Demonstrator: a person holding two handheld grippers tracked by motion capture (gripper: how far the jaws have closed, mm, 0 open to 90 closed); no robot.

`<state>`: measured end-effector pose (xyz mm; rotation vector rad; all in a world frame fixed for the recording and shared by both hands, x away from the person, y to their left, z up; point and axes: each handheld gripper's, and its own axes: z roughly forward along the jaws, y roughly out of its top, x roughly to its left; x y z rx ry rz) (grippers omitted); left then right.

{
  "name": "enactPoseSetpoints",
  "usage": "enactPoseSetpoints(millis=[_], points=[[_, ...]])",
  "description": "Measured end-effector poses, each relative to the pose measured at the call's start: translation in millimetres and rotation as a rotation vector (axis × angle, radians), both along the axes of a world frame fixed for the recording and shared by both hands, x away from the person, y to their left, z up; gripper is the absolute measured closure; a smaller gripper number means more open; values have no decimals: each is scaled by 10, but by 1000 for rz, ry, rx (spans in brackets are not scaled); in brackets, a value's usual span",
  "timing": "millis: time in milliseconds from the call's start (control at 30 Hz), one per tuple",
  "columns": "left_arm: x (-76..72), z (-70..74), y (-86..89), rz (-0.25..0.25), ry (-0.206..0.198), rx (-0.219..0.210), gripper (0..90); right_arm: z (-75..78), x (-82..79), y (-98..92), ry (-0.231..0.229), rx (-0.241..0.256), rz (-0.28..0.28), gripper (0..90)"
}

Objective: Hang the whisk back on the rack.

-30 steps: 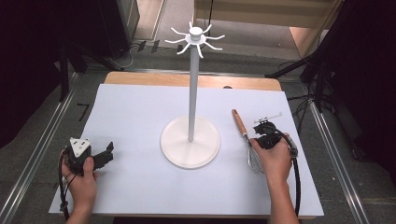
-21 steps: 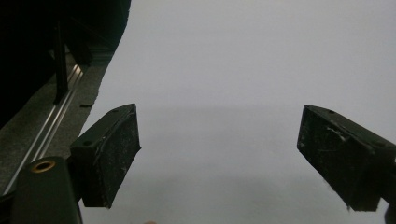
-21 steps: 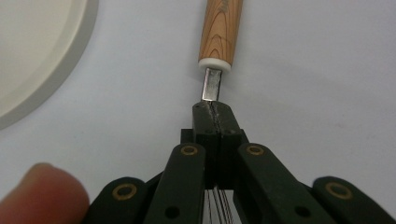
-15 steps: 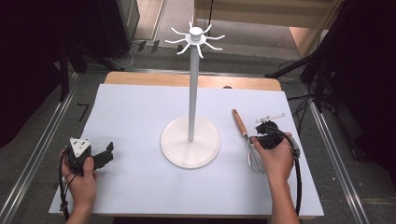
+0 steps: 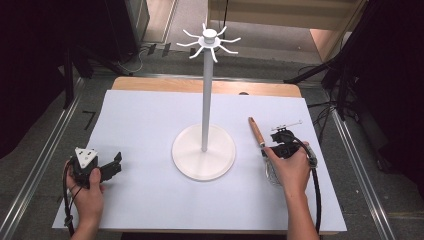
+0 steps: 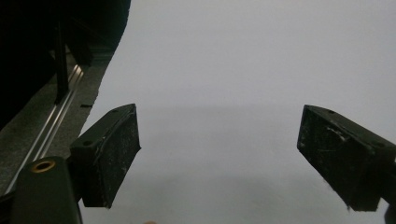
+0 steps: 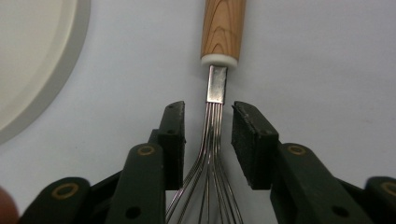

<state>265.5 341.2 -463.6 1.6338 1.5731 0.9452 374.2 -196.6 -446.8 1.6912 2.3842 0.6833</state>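
Observation:
A whisk with a wooden handle [image 5: 256, 131] lies on the white table sheet [image 5: 150, 120], right of a white stand [image 5: 204, 100] with a round base and hooks at its top. My right gripper [image 5: 269, 150] sits low over the whisk. In the right gripper view the whisk [image 7: 223, 28] points away, and the right gripper [image 7: 208, 116] is open, its jaws standing either side of the wire neck with small gaps. My left gripper [image 5: 116, 164] rests at the near left of the sheet. The left gripper [image 6: 219, 135] is open wide with nothing between its jaws.
The stand's round base [image 5: 190, 162] lies just left of the whisk. Metal rails [image 5: 45, 160] run along both table sides, and dark equipment and cables stand beyond the far edge. Bare sheet spreads between the left gripper and the base.
The right hand has shifted very slightly along the whisk. The left gripper has not moved.

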Motion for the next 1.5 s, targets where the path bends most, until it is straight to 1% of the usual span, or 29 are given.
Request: enactPoseSetpoints(millis=[100, 200, 300, 433, 467, 533, 567, 600, 633, 667, 700, 767, 800, 833, 900, 933, 967, 1000, 1067, 1100, 1133, 1167, 1200, 1233, 1267, 1300, 1367, 1400, 1500], points=[[0, 0, 1, 0, 0, 0, 140, -59, 19, 49, 43, -21, -1, 701], [1, 0, 1, 0, 0, 0, 139, -55, 23, 55, 40, -41, -6, 759], [1, 1, 1, 0, 2, 0, 140, -57, 11, 75, 21, -80, -4, 819], [1, 1, 1, 1, 2, -2, 140, -54, -13, 86, -17, -101, 13, 835], [1, 1, 1, 1, 2, -1, 140, -52, -22, 81, -39, -102, 26, 836], [2, 0, 1, -1, 4, 1, 139, -28, -50, 81, -66, -85, 18, 839], [2, 0, 1, -1, 4, 1, 139, -28, -50, 81, -66, -85, 18, 839], [2, 0, 0, -1, 3, 1, 140, 13, -80, 67, -103, -65, 17, 840], [2, 0, 0, -1, 3, 1, 139, 13, -80, 67, -103, -65, 17, 840], [2, 0, 1, -1, 4, 2, 139, 57, -106, 45, -142, -51, 16, 840], [2, 1, 0, 0, 4, 2, 139, 81, -122, 37, -160, -47, 19, 841], [1, 1, -2, 2, 5, 4, 140, 121, -154, 18, -188, 1, 15, 841], [1, 1, -2, 2, 5, 4, 139, 121, -154, 18, -188, 1, 15, 841], [1, 1, -3, 2, 5, 5, 140, 160, -190, 11, -225, 21, 16, 840], [1, 1, -3, 2, 5, 5, 139, 193, -222, 0, -249, 56, 14, 841], [1, 1, -3, 2, 5, 6, 139, 207, -235, -7, -269, 66, 22, 841], [1, 1, -3, 2, 5, 6, 140, 207, -235, -7, -269, 66, 22, 841], [1, 1, -3, 2, 5, 6, 139, 239, -263, -9, -303, 83, 28, 840], [1, 1, -3, 2, 6, 7, 139, 272, -292, -9, -337, 120, 35, 841], [1, 1, -3, 2, 6, 7, 140, 272, -292, -9, -337, 120, 35, 841], [1, 1, -2, 1, 6, 8, 140, 308, -321, -8, -371, 144, 41, 840], [1, 1, -2, 1, 6, 8, 139, 308, -321, -8, -371, 144, 41, 840], [1, 1, -2, 1, 7, 9, 140, 343, -350, -14, -403, 180, 44, 840], [1, 1, -2, 1, 7, 9, 140, 343, -350, -14, -403, 180, 44, 840], [1, 1, -3, 0, 6, 8, 139, 373, -380, -14, -446, 207, 53, 840], [1, 2, -2, 0, 6, 8, 140, 387, -394, -13, -466, 213, 58, 840], [1, 1, -4, 2, 5, 6, 140, 400, -408, -9, -478, 219, 59, 840], [0, 1, -4, 1, 5, 6, 139, 418, -431, -7, -505, 238, 62, 840], [1, 1, -3, 1, 5, 6, 140, 442, -455, -15, -531, 264, 62, 840]])
